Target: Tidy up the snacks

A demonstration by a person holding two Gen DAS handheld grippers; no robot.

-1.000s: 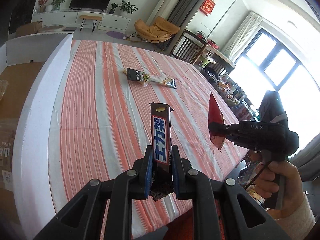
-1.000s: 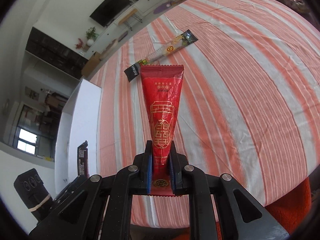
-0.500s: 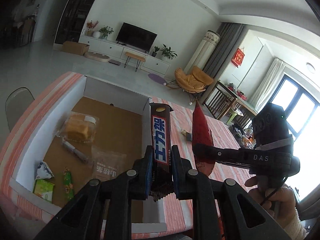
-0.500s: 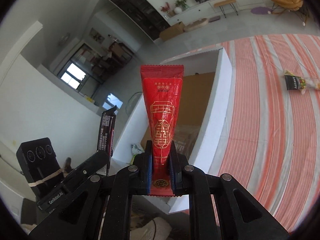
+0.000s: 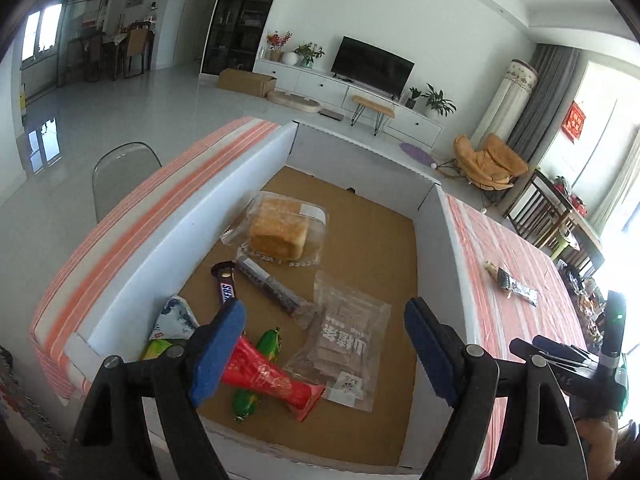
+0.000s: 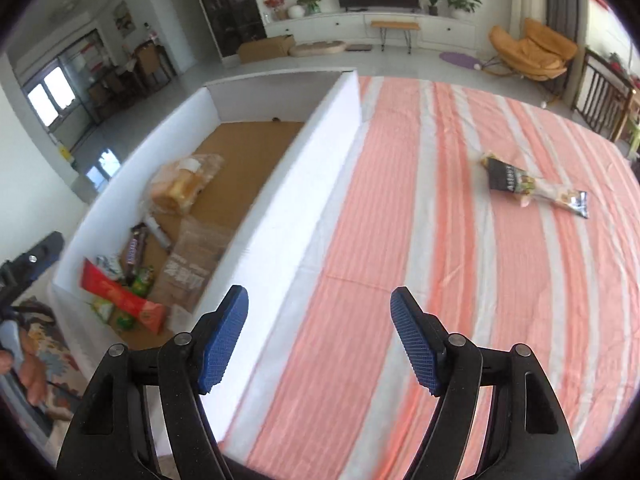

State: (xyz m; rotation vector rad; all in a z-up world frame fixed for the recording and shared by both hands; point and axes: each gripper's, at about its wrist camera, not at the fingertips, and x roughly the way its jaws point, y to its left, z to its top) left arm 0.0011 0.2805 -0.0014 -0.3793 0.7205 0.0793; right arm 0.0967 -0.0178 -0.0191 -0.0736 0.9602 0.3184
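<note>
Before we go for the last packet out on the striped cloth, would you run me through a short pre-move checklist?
1. Left gripper empty, jaws wide apart: ok.
2. Right gripper empty, jaws wide apart: ok.
3. Red packet lying inside the white box, over the green candy: ok.
4. Chocolate bar inside the box, beside the bread: ok.
5. Black-ended packet flat on the striped tablecloth, nothing lying on it: ok.
6. Packet within the right gripper's reach: cannot tell; it lies well ahead and to the right of the fingers.
</note>
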